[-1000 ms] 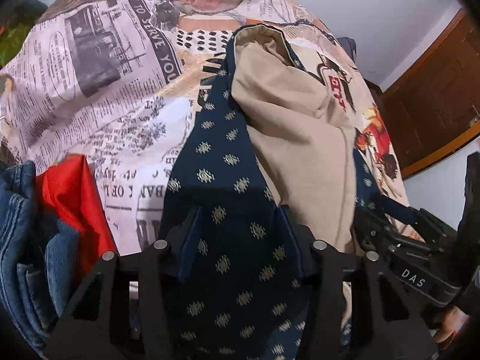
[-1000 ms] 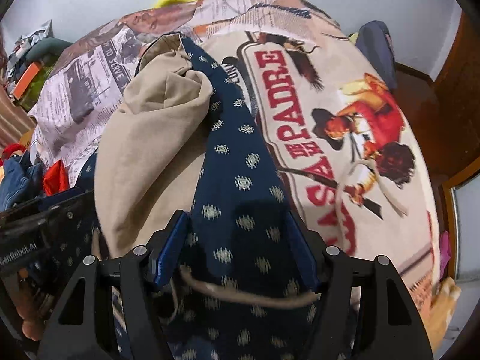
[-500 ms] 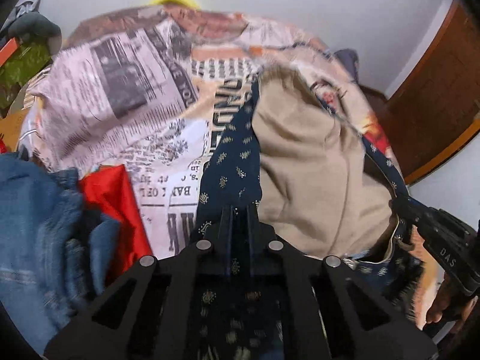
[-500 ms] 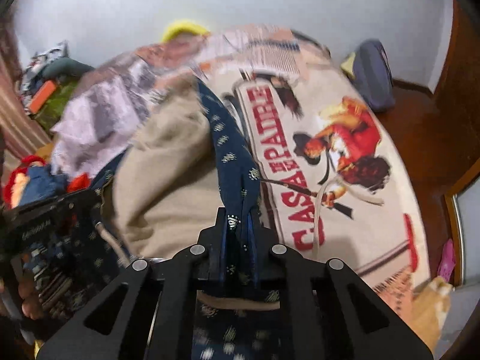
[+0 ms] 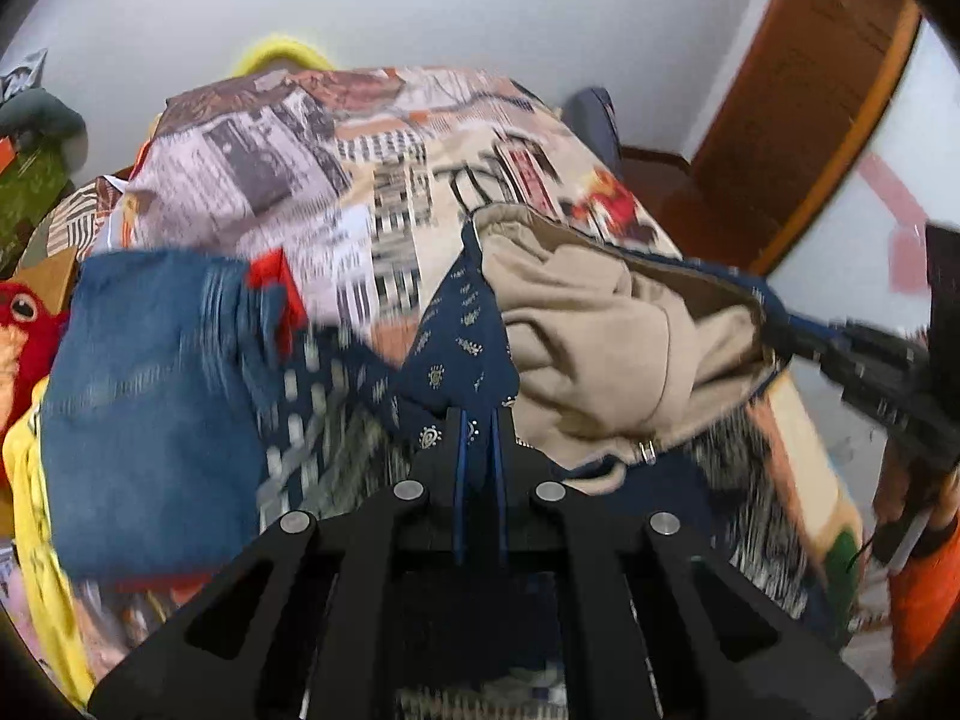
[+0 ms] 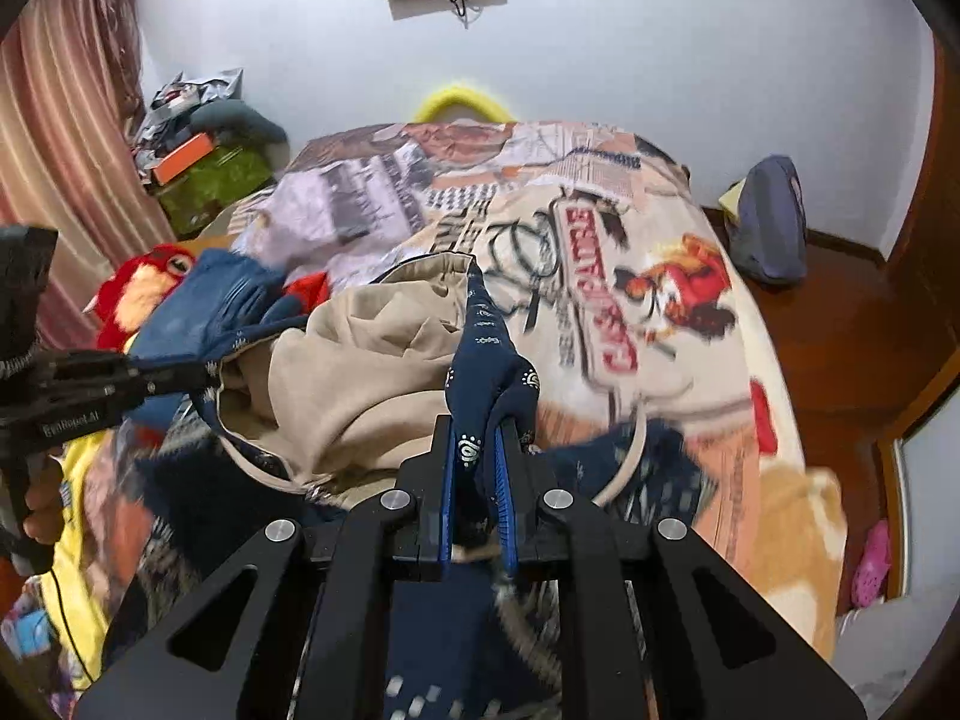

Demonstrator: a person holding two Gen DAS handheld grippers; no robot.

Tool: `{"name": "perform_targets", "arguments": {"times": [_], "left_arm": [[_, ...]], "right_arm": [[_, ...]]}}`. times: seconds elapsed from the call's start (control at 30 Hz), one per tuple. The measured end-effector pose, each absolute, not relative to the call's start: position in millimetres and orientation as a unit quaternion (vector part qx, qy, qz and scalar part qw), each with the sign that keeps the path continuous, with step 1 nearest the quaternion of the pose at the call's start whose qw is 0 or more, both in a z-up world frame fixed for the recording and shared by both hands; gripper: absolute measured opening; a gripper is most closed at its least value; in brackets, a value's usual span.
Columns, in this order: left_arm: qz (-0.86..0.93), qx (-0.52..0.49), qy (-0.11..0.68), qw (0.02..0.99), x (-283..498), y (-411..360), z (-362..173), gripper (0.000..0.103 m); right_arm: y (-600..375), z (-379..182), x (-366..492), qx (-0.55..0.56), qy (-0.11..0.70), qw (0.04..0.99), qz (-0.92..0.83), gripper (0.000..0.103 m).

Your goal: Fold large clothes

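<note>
Your left gripper (image 5: 477,420) is clamped tight on an edge of the navy patterned garment (image 5: 462,336), and your right gripper (image 6: 477,450) is pinched on another edge of the same garment (image 6: 489,360) — 2 grips, both narrow, cloth bunched between the blue pads.

The garment hangs stretched between them above the printed bedspread (image 6: 660,360), its tan lining (image 5: 600,336) sagging open toward you in the middle. From the left wrist view, the right gripper (image 5: 798,343) reaches in from the right side of the garment; from the right wrist view, the left gripper (image 6: 198,378) comes in from the garment's left.

Left of the garment, a pile crowds the bedspread's edge: blue jeans (image 5: 144,396), a red cloth (image 5: 273,285) and a red plush toy (image 6: 141,294). Beyond and to the right of the garment, the bedspread lies bare out to its far edge and its right edge — that is your open room. A cream cord (image 6: 627,465) trails just right of your right gripper.
</note>
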State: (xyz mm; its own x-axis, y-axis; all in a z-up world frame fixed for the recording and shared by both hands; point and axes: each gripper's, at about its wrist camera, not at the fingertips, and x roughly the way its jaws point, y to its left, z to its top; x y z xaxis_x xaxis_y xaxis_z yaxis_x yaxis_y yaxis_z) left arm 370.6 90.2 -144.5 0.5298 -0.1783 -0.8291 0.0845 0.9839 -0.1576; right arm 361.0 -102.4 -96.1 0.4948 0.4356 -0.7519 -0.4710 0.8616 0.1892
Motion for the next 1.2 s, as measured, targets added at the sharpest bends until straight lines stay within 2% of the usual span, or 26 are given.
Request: {"name": "perform_targets", "arguments": {"times": [0.13, 0.37, 0.53, 0.73, 0.8, 0.83, 0.9, 1.0, 1.2], "left_arm": [[-0.072, -0.036, 0.495, 0.865, 326, 82, -171, 0.0], [-0.045, -0.052, 0.54, 0.839, 306, 90, -226, 0.0], [-0.039, -0.045, 0.529, 0.846, 297, 92, -221, 0.002], [-0.051, -0.033, 0.491, 0.869, 302, 83, -180, 0.02], [-0.055, -0.027, 0.476, 0.877, 309, 80, -169, 0.038], [-0.054, -0.024, 0.47, 0.881, 312, 79, -165, 0.041], [-0.055, -0.018, 0.464, 0.884, 323, 77, -158, 0.048], [-0.062, -0.016, 0.461, 0.885, 343, 69, -155, 0.051], [-0.075, 0.013, 0.473, 0.878, 384, 51, -172, 0.055]], "right_arm": [[-116, -116, 331, -0.023, 0.444, 0.86, 0.25, 0.011], [-125, -168, 309, -0.041, 0.493, 0.843, 0.212, 0.011], [-128, -166, 305, -0.055, 0.491, 0.847, 0.199, 0.012], [-130, -128, 298, -0.06, 0.446, 0.869, 0.207, 0.013], [-130, -118, 301, -0.054, 0.433, 0.875, 0.21, 0.02], [-129, -115, 303, -0.052, 0.429, 0.877, 0.211, 0.023], [-125, -111, 309, -0.048, 0.421, 0.88, 0.212, 0.037], [-120, -111, 320, -0.041, 0.412, 0.885, 0.211, 0.044], [-105, -134, 355, -0.036, 0.434, 0.873, 0.22, 0.044]]}}
